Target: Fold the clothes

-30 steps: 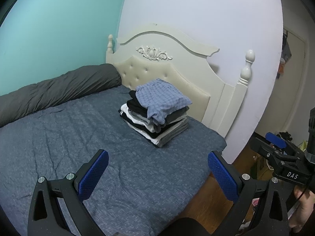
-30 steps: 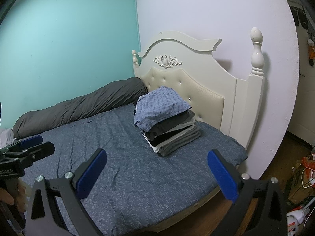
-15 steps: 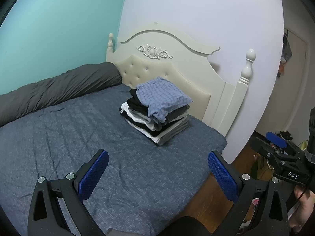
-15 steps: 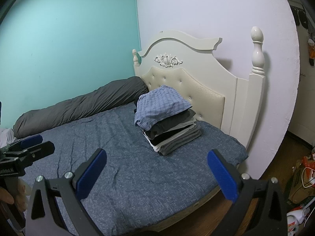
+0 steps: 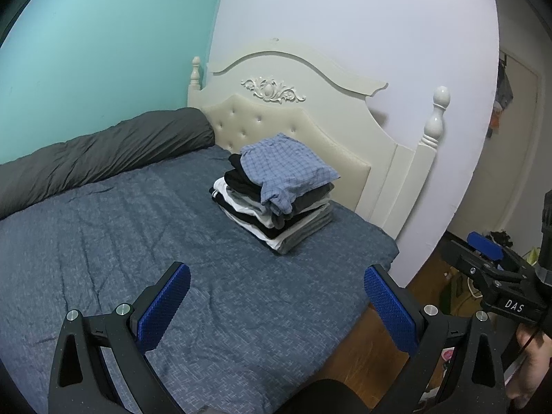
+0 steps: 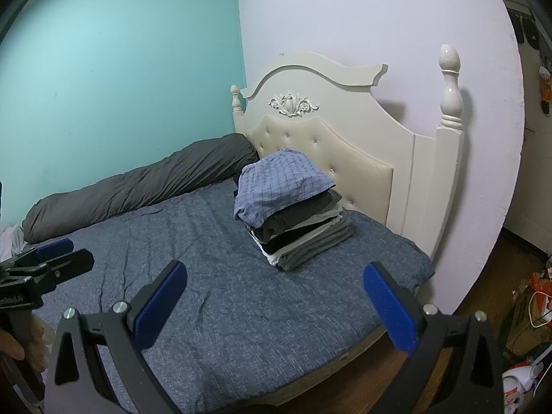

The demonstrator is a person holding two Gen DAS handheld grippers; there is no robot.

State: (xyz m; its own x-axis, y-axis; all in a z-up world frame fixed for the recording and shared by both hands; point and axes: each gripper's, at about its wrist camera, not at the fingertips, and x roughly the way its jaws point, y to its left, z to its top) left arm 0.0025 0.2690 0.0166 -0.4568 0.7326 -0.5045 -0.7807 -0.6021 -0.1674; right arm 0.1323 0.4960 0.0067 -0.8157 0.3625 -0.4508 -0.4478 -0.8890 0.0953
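Your left gripper (image 5: 276, 307) and right gripper (image 6: 274, 305) both gape empty, the folded stack (image 5: 276, 196) well ahead, slightly nearer the right.

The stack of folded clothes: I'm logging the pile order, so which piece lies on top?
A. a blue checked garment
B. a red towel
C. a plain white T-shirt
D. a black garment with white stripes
A: the blue checked garment lies on top of the stack of folded clothes near the headboard, with dark, grey and white pieces beneath it; the right wrist view shows the same.
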